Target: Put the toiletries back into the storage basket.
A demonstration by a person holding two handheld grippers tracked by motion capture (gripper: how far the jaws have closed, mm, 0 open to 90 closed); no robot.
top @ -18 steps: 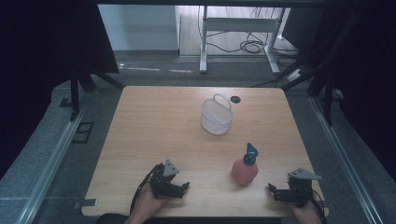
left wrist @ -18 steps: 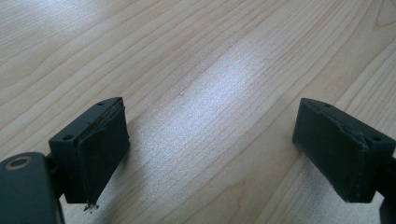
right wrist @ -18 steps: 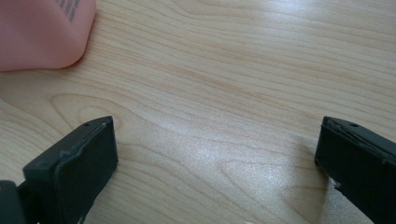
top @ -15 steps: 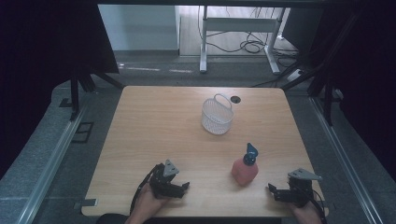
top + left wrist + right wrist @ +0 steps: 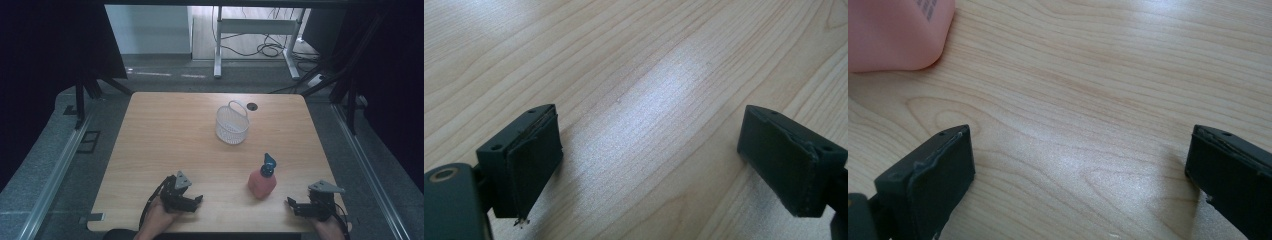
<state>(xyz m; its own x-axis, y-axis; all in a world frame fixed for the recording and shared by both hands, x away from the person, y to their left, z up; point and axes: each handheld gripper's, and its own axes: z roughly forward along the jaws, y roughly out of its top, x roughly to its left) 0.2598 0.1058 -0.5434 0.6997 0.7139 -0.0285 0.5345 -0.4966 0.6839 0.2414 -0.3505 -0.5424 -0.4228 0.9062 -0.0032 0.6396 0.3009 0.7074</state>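
Both tools, left (image 5: pixel 192 201) and right (image 5: pixel 292 205), rest wide open and empty beside the pink bottle (image 5: pixel 262 183), ready to reach it

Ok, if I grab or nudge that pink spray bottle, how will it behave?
The bottle stands upright, taller than its base is wide, with a blue trigger head on top, so a push up high would probably tip it. It looks like smooth plastic, likely a bit slippery in the pads. How full it is cannot be told, so its weight is a guess.
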